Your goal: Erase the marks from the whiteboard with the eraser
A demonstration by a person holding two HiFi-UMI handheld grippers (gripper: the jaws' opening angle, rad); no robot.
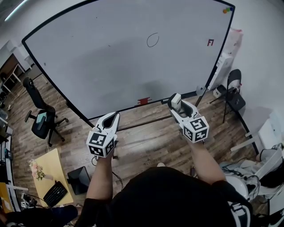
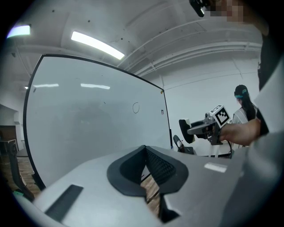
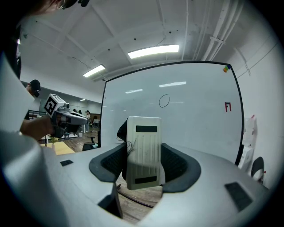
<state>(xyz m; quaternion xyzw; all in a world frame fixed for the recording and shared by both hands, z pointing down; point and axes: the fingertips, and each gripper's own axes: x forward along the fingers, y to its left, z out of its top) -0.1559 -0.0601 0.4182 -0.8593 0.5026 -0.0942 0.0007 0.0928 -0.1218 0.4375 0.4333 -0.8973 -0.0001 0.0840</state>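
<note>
The big whiteboard (image 1: 111, 53) stands ahead of me. It bears a black oval mark (image 1: 152, 40) and a small red mark (image 1: 210, 42) towards its right side. Both show again in the right gripper view: the oval (image 3: 164, 100) and the red mark (image 3: 227, 107). My right gripper (image 1: 175, 102) is shut on a white eraser (image 3: 143, 150), held upright short of the board. My left gripper (image 1: 112, 118) hangs lower left, its jaws shut (image 2: 145, 153) with nothing in them. From the left gripper view, the right gripper (image 2: 195, 131) and the oval (image 2: 136, 107) are in sight.
A small red object (image 1: 143, 101) lies on the board's tray. Coloured magnets (image 1: 227, 9) sit at the top right corner. A black office chair (image 1: 42, 116) stands left, a folding chair (image 1: 234, 91) right, and a yellow table (image 1: 49, 170) with a keyboard lower left.
</note>
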